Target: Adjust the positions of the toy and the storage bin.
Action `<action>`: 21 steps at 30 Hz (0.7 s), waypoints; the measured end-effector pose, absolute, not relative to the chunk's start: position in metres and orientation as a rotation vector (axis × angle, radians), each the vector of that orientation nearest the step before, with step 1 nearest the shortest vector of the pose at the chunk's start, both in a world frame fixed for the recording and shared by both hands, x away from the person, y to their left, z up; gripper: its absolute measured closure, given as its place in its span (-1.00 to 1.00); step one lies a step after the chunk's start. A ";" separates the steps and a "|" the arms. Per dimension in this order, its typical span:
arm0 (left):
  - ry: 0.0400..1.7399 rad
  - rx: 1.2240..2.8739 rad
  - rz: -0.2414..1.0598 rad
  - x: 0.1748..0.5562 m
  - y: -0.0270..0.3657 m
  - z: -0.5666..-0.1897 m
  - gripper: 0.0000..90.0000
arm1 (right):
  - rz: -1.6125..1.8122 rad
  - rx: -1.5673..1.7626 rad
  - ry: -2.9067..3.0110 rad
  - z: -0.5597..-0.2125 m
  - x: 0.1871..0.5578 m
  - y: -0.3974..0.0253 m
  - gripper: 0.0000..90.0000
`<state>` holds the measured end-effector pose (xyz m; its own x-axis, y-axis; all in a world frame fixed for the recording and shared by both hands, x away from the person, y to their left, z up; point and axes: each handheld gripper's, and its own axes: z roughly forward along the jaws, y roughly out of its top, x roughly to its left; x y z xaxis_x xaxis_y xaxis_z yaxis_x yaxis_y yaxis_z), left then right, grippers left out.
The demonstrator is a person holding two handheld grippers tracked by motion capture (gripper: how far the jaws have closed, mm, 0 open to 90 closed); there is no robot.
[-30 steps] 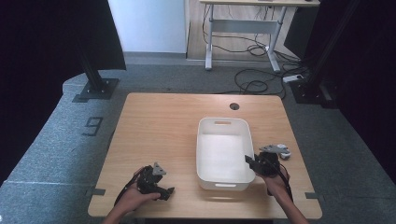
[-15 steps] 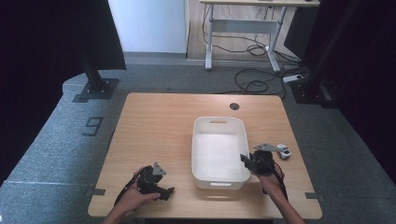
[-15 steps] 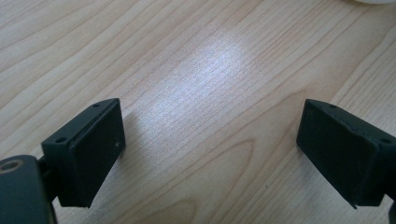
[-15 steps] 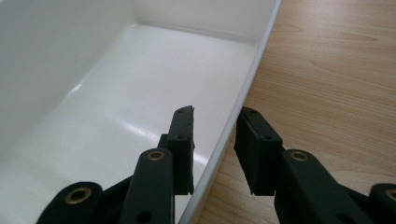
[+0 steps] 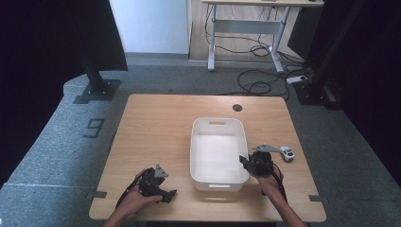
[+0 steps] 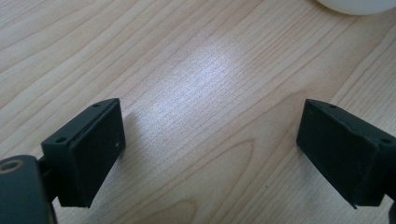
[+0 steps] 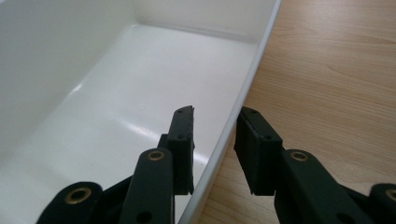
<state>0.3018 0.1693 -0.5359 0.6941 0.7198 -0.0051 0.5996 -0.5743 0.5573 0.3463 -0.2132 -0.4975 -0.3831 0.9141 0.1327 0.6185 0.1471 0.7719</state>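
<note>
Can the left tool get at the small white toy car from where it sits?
Probably not directly: the left tool rests open at the near left, and the white plastic bin stands between it and the small white toy car.

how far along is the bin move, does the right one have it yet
Done: the right gripper straddles the right wall of the white bin, one jaw inside, one outside. In hand: the grip itself; a gap shows beside the wall, so it is not clamped. Left: the left gripper rests open on the table, the toy car untouched.
</note>
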 end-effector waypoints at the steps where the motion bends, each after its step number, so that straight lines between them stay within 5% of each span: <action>1: 1.011 2.373 0.301 0.302 0.169 -0.536 -0.82 | 1.102 1.474 2.062 -0.497 0.346 -0.212 0.50; 21: 1.000 2.373 0.299 0.302 0.170 -0.536 -0.82 | 1.128 1.478 2.063 -0.498 0.351 -0.197 0.50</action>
